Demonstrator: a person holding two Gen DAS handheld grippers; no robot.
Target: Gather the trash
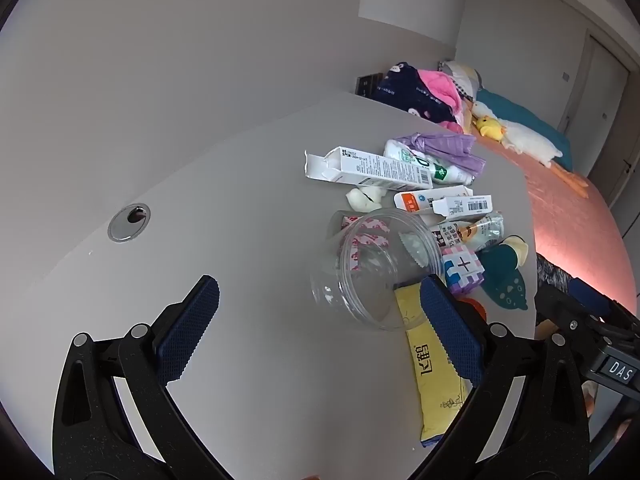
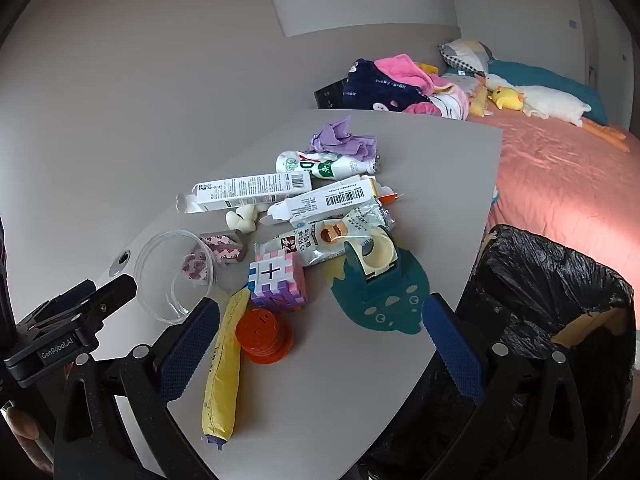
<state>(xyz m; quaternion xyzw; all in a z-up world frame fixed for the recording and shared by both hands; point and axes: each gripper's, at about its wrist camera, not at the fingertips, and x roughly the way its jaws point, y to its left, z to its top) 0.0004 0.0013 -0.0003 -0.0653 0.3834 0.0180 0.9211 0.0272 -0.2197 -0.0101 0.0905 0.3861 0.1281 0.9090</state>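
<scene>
Both tongs, the left gripper (image 1: 320, 320) and the right gripper (image 2: 320, 320), are held wide open and empty. The trash pile (image 1: 420, 208) is seen just above them at centre frame. Only the right view shows the black-lined bin (image 2: 560, 300) at lower right.

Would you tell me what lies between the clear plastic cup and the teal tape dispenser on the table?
The pastel puzzle cube sits between the clear plastic cup and the teal tape dispenser, shown clearest in the right wrist view.
</scene>
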